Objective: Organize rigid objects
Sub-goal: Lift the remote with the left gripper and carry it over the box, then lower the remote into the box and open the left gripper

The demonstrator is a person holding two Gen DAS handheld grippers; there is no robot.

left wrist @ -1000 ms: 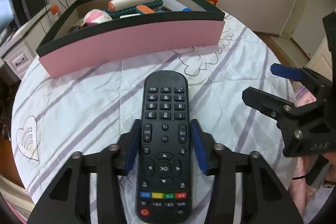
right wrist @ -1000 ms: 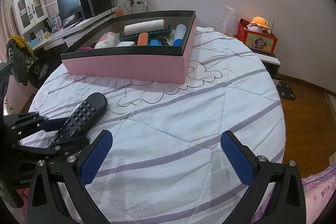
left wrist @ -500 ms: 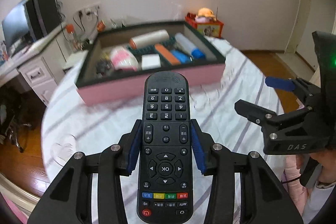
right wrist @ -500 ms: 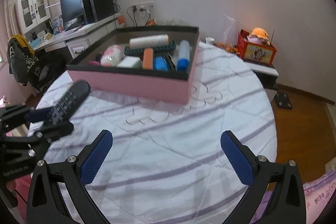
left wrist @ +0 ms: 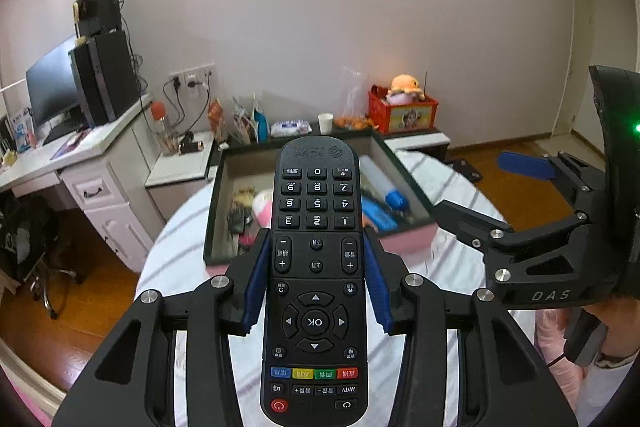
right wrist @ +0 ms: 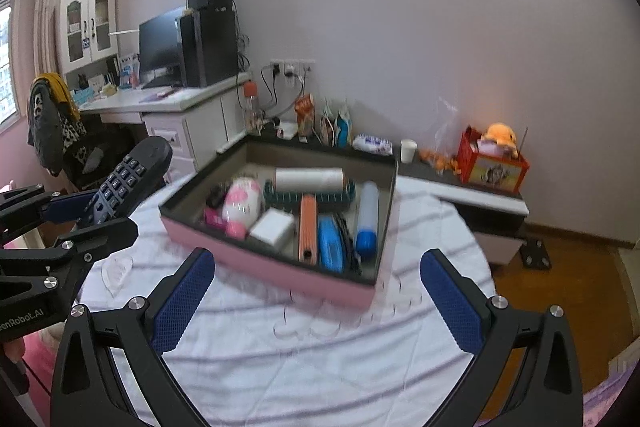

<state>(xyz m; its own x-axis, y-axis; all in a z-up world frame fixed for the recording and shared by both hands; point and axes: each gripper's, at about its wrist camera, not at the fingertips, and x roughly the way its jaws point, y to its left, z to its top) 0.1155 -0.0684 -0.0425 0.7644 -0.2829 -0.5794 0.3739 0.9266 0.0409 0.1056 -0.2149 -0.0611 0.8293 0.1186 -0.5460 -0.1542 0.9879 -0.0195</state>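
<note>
My left gripper (left wrist: 316, 287) is shut on a black remote control (left wrist: 316, 267), its blue pads pressing the remote's two long sides. The remote hangs in the air above the round table (right wrist: 320, 367), its far end pointing at the pink box (right wrist: 272, 267). In the right wrist view the remote (right wrist: 128, 179) and the left gripper (right wrist: 80, 215) sit at the left edge. My right gripper (right wrist: 316, 291) stands open and wide with nothing between its fingers, above the table in front of the box. The box holds a white roll (right wrist: 308, 179), an orange bar (right wrist: 308, 227), blue tubes and other items.
A white desk (left wrist: 80, 155) with a monitor and a computer tower stands at the left. A low shelf behind the table carries a red box with an orange plush toy (right wrist: 496, 155), a cup and snack bags. Wooden floor surrounds the table.
The left gripper has lifted the remote off the table and tilted up. The right gripper has risen too, so the box now appears lower and its contents show from above.
</note>
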